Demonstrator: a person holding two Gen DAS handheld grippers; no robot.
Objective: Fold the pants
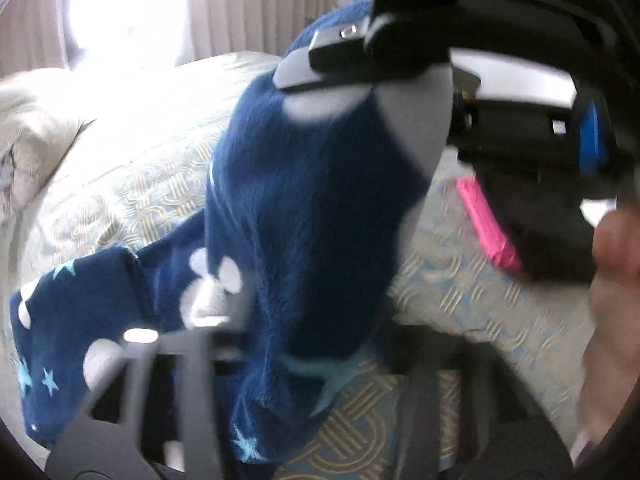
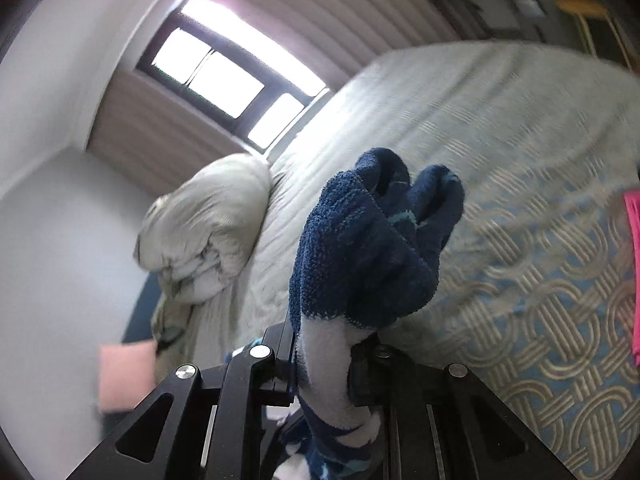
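The pants (image 1: 304,208) are dark blue fleece with white clouds and pale blue stars. In the left wrist view they hang in a thick fold from my right gripper (image 1: 316,68), which is shut on their top edge above the bed. Their lower part trails left onto the bedspread. My left gripper (image 1: 304,368) is blurred at the bottom, with the hanging cloth filling the gap between its fingers, so it looks shut on it. In the right wrist view my right gripper (image 2: 324,348) pinches a bunch of the pants (image 2: 360,240), which bulges up past the fingertips.
A bedspread (image 2: 540,280) with a blue and gold ring pattern covers the bed. A bundled pale duvet (image 2: 208,232) lies at its left side below the window (image 2: 224,76). A pink item (image 1: 488,224) is at the right, and a hand (image 1: 616,280) holds the right gripper.
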